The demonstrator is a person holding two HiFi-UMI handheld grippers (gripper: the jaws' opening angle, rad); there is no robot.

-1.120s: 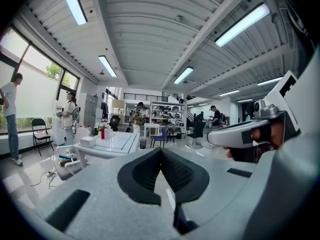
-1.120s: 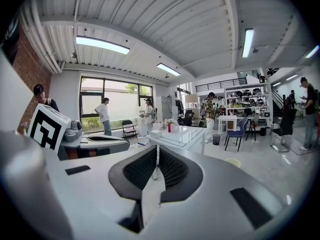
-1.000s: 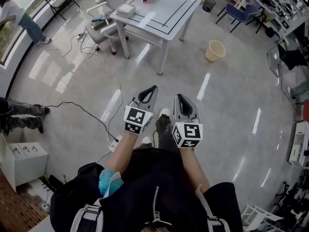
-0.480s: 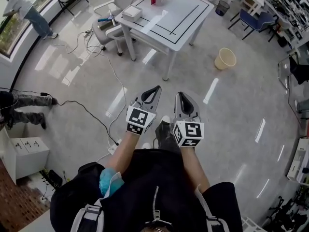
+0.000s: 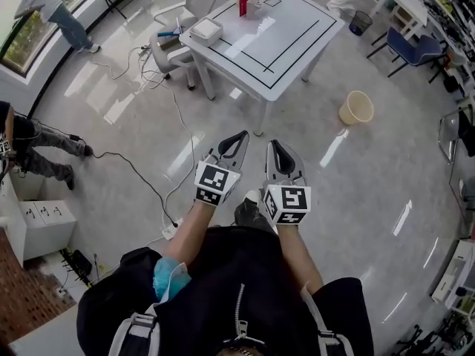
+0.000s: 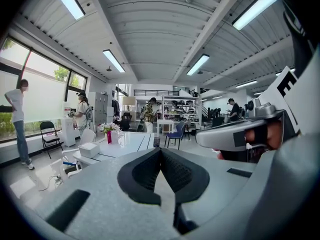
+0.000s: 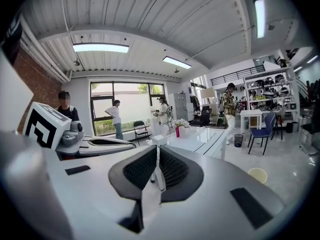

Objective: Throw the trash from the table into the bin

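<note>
The white table [image 5: 289, 47] with black lines stands ahead across the floor, also in the left gripper view [image 6: 131, 143] and the right gripper view [image 7: 202, 137]. On it are a white box [image 5: 205, 30], a red vase with flowers [image 5: 243, 4] and small items at the far end that are too small to name. A beige bin [image 5: 356, 108] stands on the floor right of the table, low at the right in the right gripper view [image 7: 258, 174]. My left gripper [image 5: 239, 135] and right gripper [image 5: 273, 146] are side by side over the floor, short of the table, both shut and empty.
Grey chairs [image 5: 174, 39] stand at the table's left, with cables [image 5: 137, 173] trailing over the floor and a power strip [image 5: 172, 228] near my feet. A person's legs [image 5: 44, 150] are at the left. A dark wire bin [image 5: 360, 22] and a blue chair [image 5: 412, 47] lie beyond.
The table and the beige bin have come closer and sit lower in the head view as I walk toward them. Both grippers stay shut, held together in front.
</note>
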